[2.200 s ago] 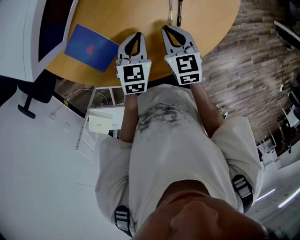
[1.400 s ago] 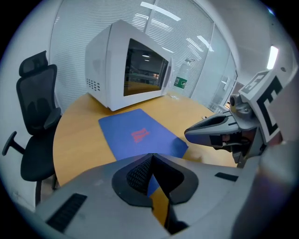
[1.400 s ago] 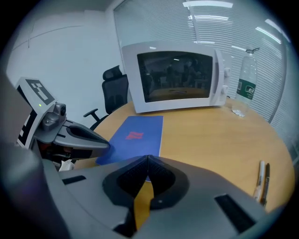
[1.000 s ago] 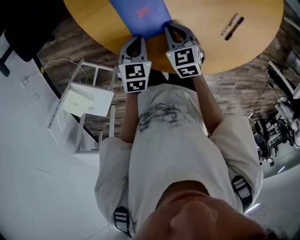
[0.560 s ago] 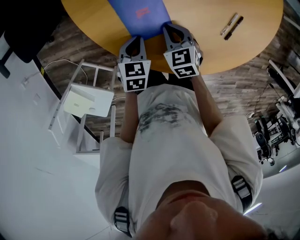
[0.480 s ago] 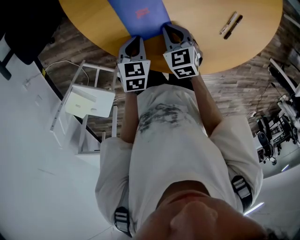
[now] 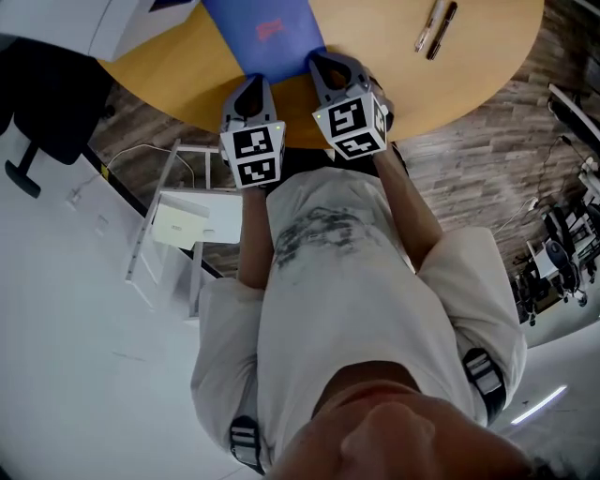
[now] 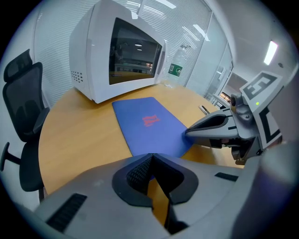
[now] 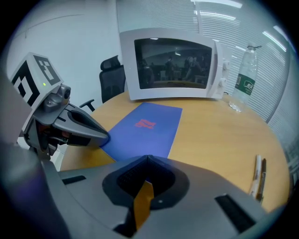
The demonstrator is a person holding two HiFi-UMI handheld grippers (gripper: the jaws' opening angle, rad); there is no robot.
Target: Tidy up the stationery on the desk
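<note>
**Round wooden worktop, with both hand-held grippers being brought up to the blue folder**

A round wooden worktop [image 7: 375,47] is being viewed from above, standing on a dark plank floor. A white microwave [image 8: 117,58] and a clear bottle [image 9: 246,77] are being carried at its far side, and a black office chair [image 7: 52,103] is being kept beside it.

The blue folder [image 7: 262,33] is lying flat on the worktop, directly ahead of both tools. The two pens [image 7: 436,26] are lying side by side, well apart from the folder, to the right.

The left hand-held gripper [image 8: 150,156] is being held with its jaws together and nothing between them, just short of the folder's near edge. The right hand-held gripper [image 9: 148,158] is likewise being held closed and empty. Its tip is being held over the folder's near corner, and whether it is touching cannot be told.

Against the view of two seconds ago, the scene is being framed differently. The folder was then off to the left and the pens just ahead of the right tool. Now the folder is being faced squarely, and the pens are being left aside.

The folder is therefore judged to be the first item being addressed. Nothing is yet being gripped, so the tidying is judged to be only beginning. The jaws will need to be opened before the thin cover can be taken.
</note>
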